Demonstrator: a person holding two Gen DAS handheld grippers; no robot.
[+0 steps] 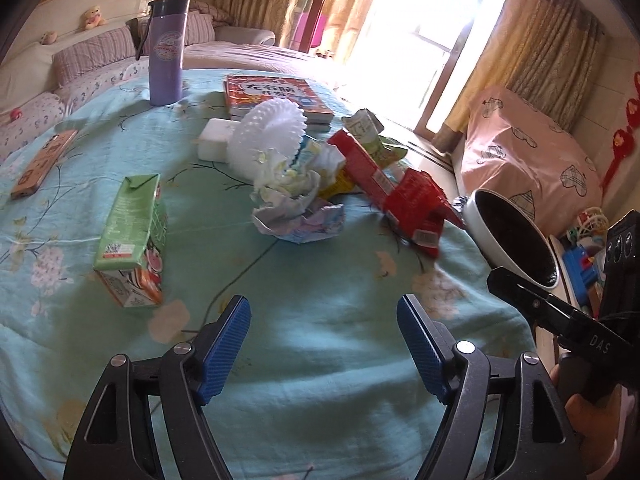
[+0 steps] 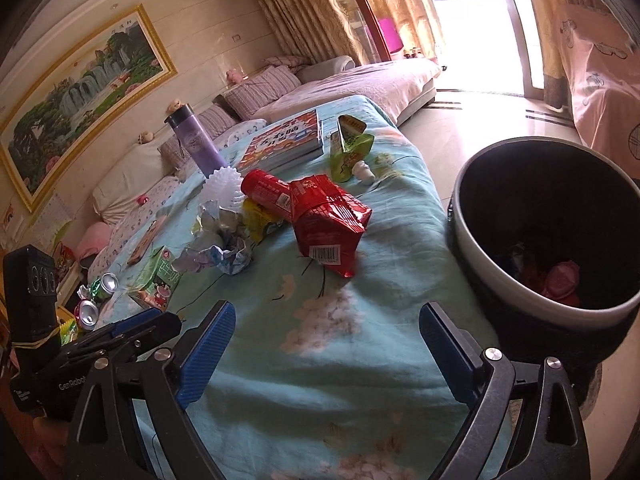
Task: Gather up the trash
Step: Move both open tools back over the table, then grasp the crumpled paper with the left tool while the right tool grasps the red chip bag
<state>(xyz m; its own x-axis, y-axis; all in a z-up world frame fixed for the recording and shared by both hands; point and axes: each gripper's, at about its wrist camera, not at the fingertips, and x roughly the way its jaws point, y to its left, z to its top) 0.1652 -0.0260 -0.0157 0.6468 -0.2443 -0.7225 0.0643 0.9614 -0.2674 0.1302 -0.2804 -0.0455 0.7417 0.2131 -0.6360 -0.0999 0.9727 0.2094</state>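
Turquoise cloth with a flower print covers the table point(image 1: 320, 360), and in the left wrist view the left gripper point(image 1: 324, 348) hangs over the near edge with its blue pads wide apart and nothing between them. The trash lies in a heap near the middle: crumpled paper point(image 1: 300, 220), a red snack bag point(image 1: 416, 204) toward the right edge, and a green milk carton point(image 1: 134, 236) standing alone nearer the left edge. The risk here is, I think, a wrong choice: the purple bottle point(image 1: 166, 52), the book point(image 1: 276, 96) and the white plastic piece point(image 1: 266, 140) stand close behind the heap, so a wide closing could take one of them together with the paper. In the right wrist view the right gripper point(image 2: 326, 354) is also wide and empty, above the near edge. The red snack bag point(image 2: 328, 220) lies ahead of it, and the trash bin point(image 2: 532, 224) stands just beside the right edge with some rubbish already inside. The bag is light and slippery-looking; a shallow pinch may let it drop on the floor between table and bin. The two grippers are near each other, so they could collide over the same heap.
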